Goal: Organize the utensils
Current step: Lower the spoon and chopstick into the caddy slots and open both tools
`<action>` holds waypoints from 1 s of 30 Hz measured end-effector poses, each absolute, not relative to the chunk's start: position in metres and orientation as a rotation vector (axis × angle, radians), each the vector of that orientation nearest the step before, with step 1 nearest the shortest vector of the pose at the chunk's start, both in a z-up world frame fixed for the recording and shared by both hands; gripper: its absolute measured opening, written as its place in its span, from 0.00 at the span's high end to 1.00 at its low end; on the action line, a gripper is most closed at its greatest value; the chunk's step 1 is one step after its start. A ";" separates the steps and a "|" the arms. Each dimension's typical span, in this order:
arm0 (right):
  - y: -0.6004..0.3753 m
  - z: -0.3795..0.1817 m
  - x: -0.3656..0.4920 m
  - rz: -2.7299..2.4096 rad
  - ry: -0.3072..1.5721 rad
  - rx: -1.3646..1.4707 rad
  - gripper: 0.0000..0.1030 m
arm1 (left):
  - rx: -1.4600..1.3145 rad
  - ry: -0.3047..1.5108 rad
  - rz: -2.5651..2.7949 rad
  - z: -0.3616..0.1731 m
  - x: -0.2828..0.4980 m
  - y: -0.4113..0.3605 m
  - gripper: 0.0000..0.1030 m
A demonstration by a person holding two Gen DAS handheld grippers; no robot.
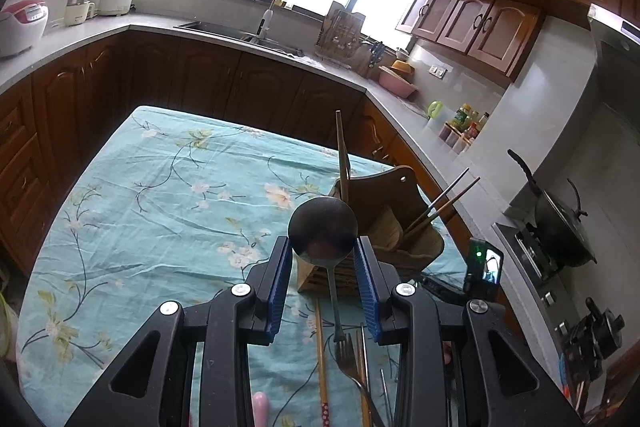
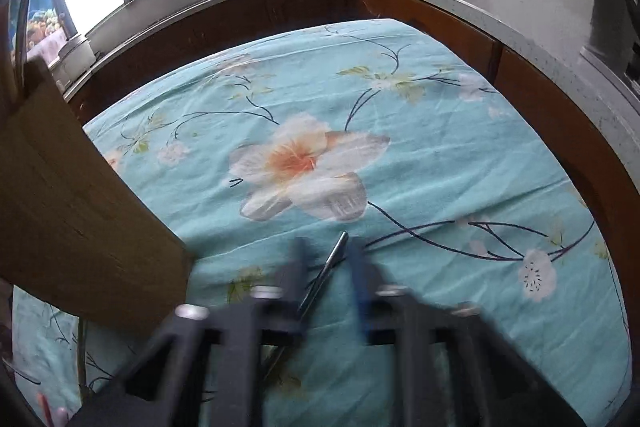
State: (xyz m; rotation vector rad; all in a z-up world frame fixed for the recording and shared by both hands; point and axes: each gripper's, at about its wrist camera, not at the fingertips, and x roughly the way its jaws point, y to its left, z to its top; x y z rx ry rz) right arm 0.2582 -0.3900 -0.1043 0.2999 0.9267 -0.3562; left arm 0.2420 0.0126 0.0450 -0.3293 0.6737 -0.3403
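Two grippers over the floral tablecloth [image 1: 160, 187]. The left gripper [image 1: 321, 247] is pinching a dark metal ladle [image 1: 322, 227] by its bowl, handle running back toward the camera. The wooden utensil holder [image 1: 384, 227] sits just ahead of it, with a fork [image 1: 349, 361] below. The right gripper [image 2: 326, 247] is blurry. A thin metal chopstick [image 2: 334, 257] lies between its fingers, but I can't tell if they're clamping it.

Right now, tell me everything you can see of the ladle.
The ladle is dark metal, its round bowl dull and reflective, on a thin straight handle. It sits between the left gripper's blue jaws, bowl up and facing the camera, handle running down towards the fork on the tablecloth. Behind it stands the wooden holder.
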 end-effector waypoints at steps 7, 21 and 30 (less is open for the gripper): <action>-0.380 -0.065 0.234 -0.278 0.843 0.354 0.96 | -0.333 0.661 -0.345 0.047 0.234 0.011 0.71; -0.344 0.043 0.177 -0.138 0.622 0.364 0.97 | -0.332 0.613 -0.369 0.063 0.205 0.015 0.70; -0.341 0.081 0.165 -0.107 0.531 0.350 0.97 | -0.336 0.581 -0.372 0.075 0.192 0.018 0.70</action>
